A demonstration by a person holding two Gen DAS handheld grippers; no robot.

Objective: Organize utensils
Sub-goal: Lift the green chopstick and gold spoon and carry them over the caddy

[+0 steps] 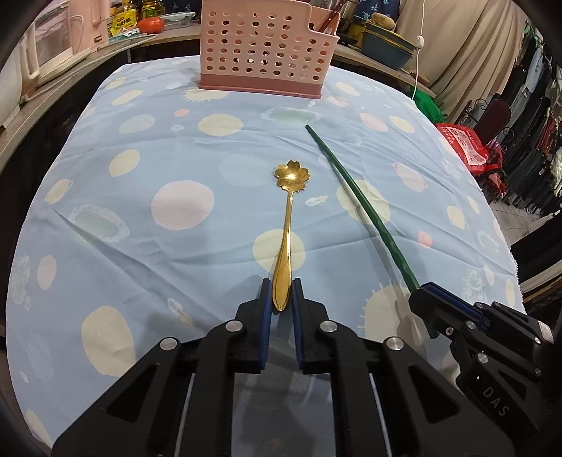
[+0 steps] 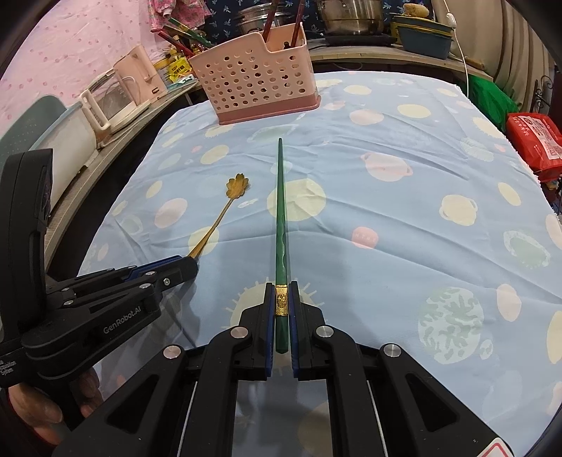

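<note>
My left gripper [image 1: 281, 286] is shut on the handle of a gold spoon [image 1: 287, 225] with a flower-shaped bowl, which points away over the blue spotted tablecloth [image 1: 158, 147]. My right gripper [image 2: 281, 290] is shut on a green chopstick [image 2: 280, 211] at its gold band; the stick points toward the pink perforated utensil holder [image 2: 256, 84]. The holder [image 1: 263, 49] stands at the table's far side with several reddish chopsticks in it. Each gripper shows in the other's view: the right gripper [image 1: 421, 291] and the left gripper [image 2: 191, 263].
A kettle [image 2: 137, 77] and a white appliance [image 2: 105, 102] stand on a counter at the left. Pots [image 2: 347, 14] and a blue basin [image 2: 425, 35] sit behind the table. A red bag [image 2: 534, 140] lies off the right edge.
</note>
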